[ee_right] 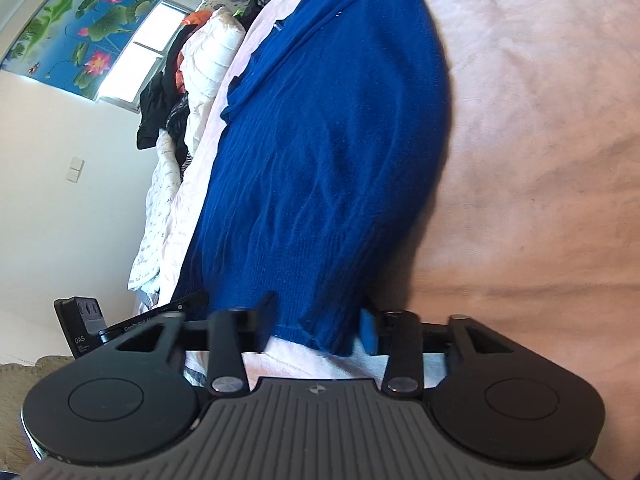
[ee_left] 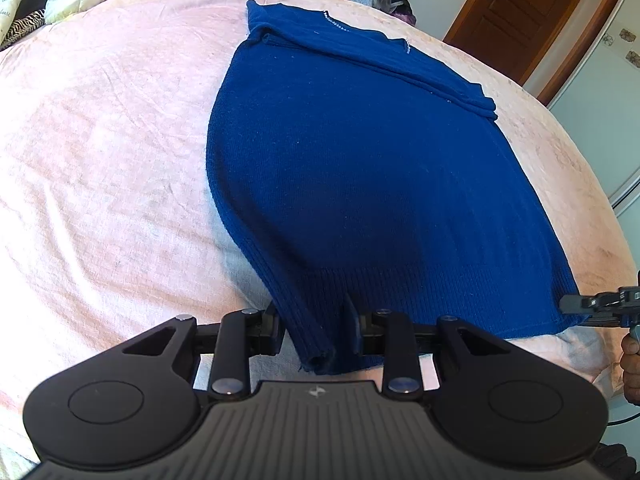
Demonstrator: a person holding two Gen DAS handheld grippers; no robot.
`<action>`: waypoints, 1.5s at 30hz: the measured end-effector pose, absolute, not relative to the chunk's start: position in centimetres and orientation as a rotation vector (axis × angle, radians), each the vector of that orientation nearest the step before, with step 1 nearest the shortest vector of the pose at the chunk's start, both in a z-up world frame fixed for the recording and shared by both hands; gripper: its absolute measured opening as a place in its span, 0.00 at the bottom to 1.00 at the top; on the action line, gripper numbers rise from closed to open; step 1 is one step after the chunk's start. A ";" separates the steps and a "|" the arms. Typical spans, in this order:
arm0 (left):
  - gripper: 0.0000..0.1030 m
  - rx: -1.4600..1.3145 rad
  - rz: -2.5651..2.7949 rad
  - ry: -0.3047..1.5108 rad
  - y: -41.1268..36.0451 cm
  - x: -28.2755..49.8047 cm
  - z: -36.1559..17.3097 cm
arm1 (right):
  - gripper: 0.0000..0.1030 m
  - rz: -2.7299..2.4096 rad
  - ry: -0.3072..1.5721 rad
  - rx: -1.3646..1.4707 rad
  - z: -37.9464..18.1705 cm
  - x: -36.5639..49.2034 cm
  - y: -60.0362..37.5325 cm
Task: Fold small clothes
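You are looking across a wide bed spread with a pale pink, wrinkled blanket (ee_left: 100,152). Along its far edge lies a heap of bedding and clothes: a white quilted duvet (ee_right: 210,60), dark garments (ee_right: 160,100) and a zebra-striped cloth (ee_left: 24,26). Beyond the bed stands a brown panelled wooden door (ee_left: 520,12) with a metal handle, set in a pale wall. On the other side you see a cream plain wall (ee_right: 60,200) with a white switch plate (ee_right: 75,169), a bright window (ee_right: 148,48) letting in daylight, and over it a blue roller blind printed with lotus flowers (ee_right: 68,28).
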State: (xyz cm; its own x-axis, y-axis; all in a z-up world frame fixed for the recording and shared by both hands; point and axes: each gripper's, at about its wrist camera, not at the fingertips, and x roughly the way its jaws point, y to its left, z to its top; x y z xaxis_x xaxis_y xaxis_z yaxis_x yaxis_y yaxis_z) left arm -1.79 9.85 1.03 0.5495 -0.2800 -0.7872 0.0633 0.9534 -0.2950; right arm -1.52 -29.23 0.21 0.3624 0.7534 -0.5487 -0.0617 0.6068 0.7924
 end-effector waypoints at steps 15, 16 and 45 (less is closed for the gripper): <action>0.05 -0.398 -0.261 0.916 12.2 -1.6 3.9 | 0.13 0.652 0.928 0.786 2.4 -2.0 -30.8; 0.05 -0.419 -0.273 0.907 12.4 -1.5 4.3 | 0.13 0.655 0.924 0.794 2.5 -1.8 -30.9; 0.07 -0.497 -0.111 0.899 8.6 42.0 5.6 | 0.20 0.407 0.882 1.003 1.7 39.5 -35.2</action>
